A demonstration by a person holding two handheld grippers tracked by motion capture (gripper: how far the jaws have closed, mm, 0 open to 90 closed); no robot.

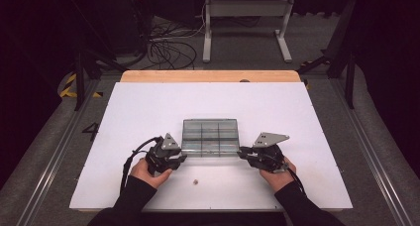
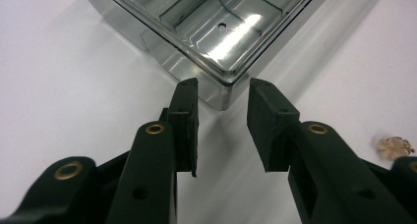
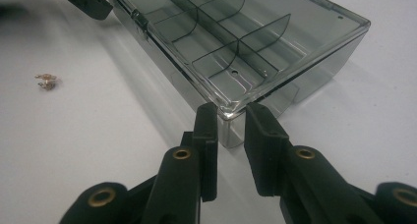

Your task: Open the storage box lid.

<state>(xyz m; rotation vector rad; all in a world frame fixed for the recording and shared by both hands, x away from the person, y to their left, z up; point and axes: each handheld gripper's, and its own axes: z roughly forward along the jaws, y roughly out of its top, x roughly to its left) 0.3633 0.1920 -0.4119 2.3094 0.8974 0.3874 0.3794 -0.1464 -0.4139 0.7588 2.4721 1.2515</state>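
Straddling the near left corner of the box point(image 2: 216, 32), my left gripper point(image 2: 222, 91) has its jaws partly open, one pad on each side of the corner; I cannot tell whether they touch it. My right gripper point(image 3: 231, 111) stands the same way at the near right corner, jaws partly open and closer set, tips just beside the rim; contact is likewise unclear. Nothing is lifted. The box is clear, smoky plastic with dividers forming compartments, lid shut, lying flat near the middle of the white table point(image 1: 148, 107), between both grippers. A small gold trinket point(image 1: 196, 181) lies on the table nearer me, well apart from the box.
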